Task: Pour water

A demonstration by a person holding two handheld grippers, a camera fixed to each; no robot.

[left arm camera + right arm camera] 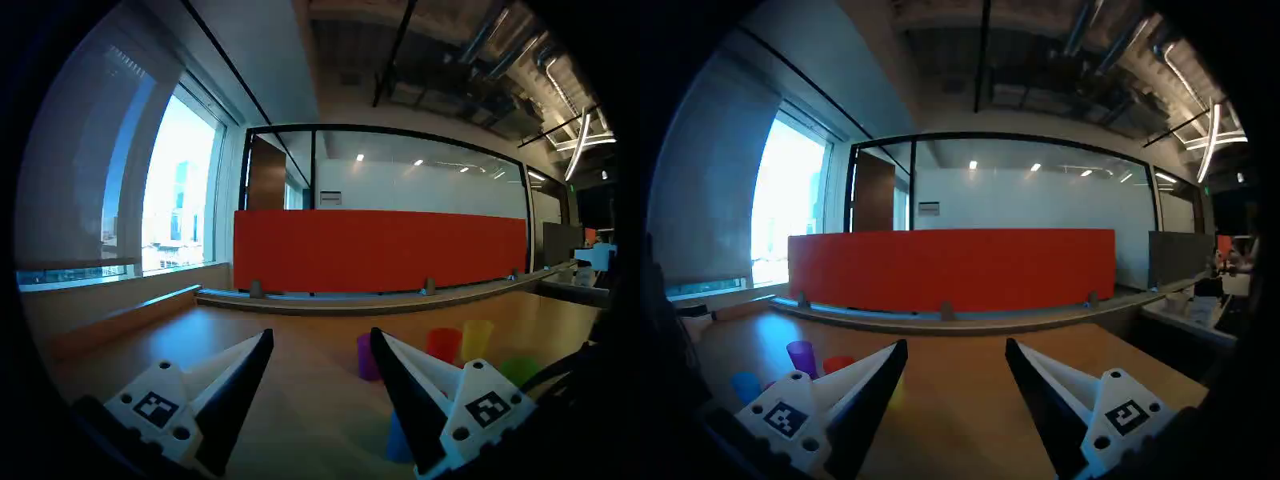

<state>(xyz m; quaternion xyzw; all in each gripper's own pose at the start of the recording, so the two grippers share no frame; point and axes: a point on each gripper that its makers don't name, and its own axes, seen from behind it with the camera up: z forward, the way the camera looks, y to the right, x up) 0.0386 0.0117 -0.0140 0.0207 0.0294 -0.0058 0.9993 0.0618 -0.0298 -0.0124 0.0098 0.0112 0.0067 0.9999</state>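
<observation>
On the wooden table (320,400) stand several coloured plastic cups. In the left gripper view I see a purple cup (366,358), a red cup (442,344), a yellow cup (477,339), a green cup (520,370) and a blue cup (398,438) partly behind the right finger. My left gripper (320,352) is open, held above the table just short of the cups, nothing between its fingers. In the right gripper view the purple cup (802,357), blue cup (746,386) and red cup (838,364) stand at the lower left. My right gripper (954,356) is open and holds nothing.
A red partition (376,250) runs along the table's far edge, with a glass-walled room behind it. A bright window (172,200) and a sill lie to the left. Desks with clutter (1200,300) stand at the far right.
</observation>
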